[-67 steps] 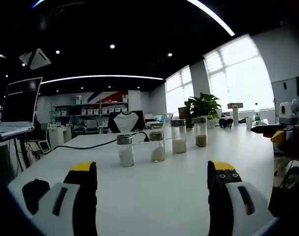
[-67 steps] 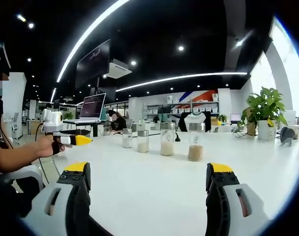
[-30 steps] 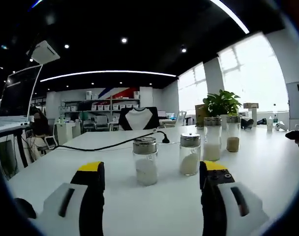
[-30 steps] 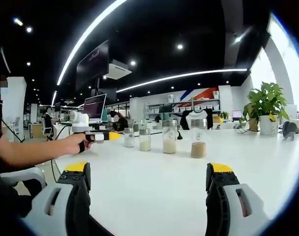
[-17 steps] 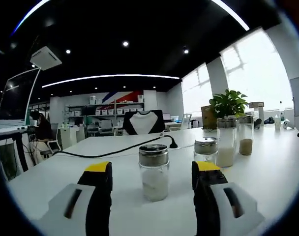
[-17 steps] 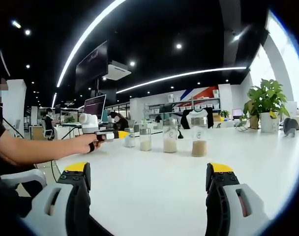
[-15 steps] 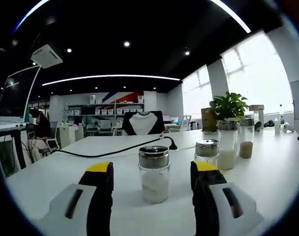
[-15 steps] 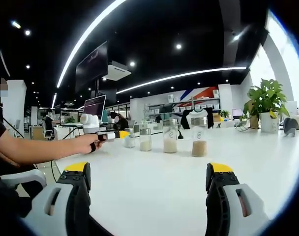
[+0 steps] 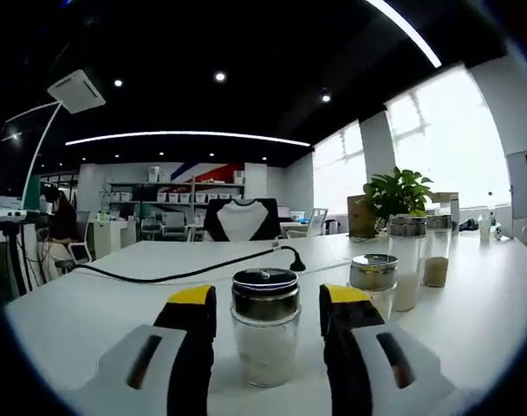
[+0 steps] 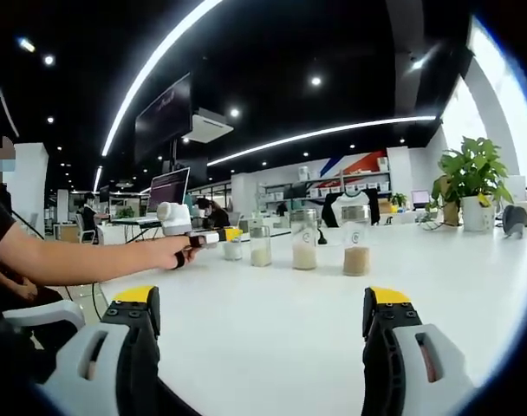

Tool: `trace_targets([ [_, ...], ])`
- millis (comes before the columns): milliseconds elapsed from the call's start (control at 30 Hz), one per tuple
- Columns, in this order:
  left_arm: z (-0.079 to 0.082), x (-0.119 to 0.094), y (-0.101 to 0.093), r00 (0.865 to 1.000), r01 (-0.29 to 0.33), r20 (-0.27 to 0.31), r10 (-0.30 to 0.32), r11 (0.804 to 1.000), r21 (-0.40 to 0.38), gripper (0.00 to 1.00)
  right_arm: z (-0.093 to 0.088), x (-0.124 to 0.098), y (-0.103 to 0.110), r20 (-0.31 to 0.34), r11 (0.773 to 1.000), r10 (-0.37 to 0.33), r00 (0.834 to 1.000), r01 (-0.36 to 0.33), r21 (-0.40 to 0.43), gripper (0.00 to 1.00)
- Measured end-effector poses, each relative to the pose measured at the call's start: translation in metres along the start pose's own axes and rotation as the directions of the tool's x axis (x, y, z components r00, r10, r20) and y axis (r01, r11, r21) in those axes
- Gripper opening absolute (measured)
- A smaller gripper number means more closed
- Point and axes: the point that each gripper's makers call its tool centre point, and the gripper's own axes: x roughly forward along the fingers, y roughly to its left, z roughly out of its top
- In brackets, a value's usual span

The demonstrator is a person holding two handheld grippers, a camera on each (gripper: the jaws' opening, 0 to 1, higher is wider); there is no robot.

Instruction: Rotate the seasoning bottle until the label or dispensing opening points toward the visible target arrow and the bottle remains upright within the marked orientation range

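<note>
Left hand-held gripper (image 9: 265, 325): jaws spread, released, nothing clamped. Seasoning bottle (image 9: 265, 326) is seen dead ahead between the two jaws, standing upright on the white tabletop (image 9: 90, 303), long axis vertical, metal lid on top, white powder in the lower part. Whether the jaw pads touch the glass cannot be told; a thin gap seems to be left on each side. No label, opening direction or target arrow can be made out on it.

Key relation: the bottle is bracketed by the left jaws, so the left hand is the nearer one by far. Judged next: jaws to be closed on the glass body, then a twist about the vertical axis, bottle kept upright.

Just right and a bit farther, a second short jar (image 9: 374, 282) is seen, then two taller jars (image 9: 407, 262) farther right. A black cable (image 9: 185, 270) is laid across the tabletop behind. A potted plant (image 9: 393, 192) is seen far right by the windows.

Right hand-held gripper (image 10: 261, 334): jaws wide apart, released, held over bare tabletop, well apart from the bottle row (image 10: 303, 239). In the right gripper view the left gripper is seen at the row's left end, held by a hand (image 10: 172, 253).
</note>
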Motion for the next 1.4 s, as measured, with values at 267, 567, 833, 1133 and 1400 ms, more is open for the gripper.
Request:
trace_targets([
  [267,0.003,0.008,0.004,1.000,-0.010,0.018,0.010,1.000,0.007,0.37,-0.002,0.001,0.001,-0.004,1.000,0.005,1.000,-0.005,0.004,0.99],
  [567,0.006,0.008,0.004,1.000,-0.025,-0.002,0.025,1.000,0.010,0.34,-0.005,0.003,0.005,-0.011,1.000,0.014,1.000,-0.013,0.006,0.99],
  [833,0.005,0.005,0.006,0.996,-0.083,-0.021,0.083,0.996,0.019,0.34,-0.006,0.003,0.004,-0.012,1.000,0.014,1.000,-0.014,0.012,0.99],
  [1133,0.010,-0.005,0.000,0.998,-0.062,-0.004,0.062,0.997,-0.044,0.33,-0.005,0.003,0.005,-0.003,1.000,0.017,1.000,-0.017,0.013,0.98],
  [1400,0.026,-0.021,0.003,0.998,-0.041,0.036,0.047,0.988,-0.149,0.33,-0.004,0.001,0.006,0.004,1.000,0.020,1.000,-0.020,0.022,0.98],
])
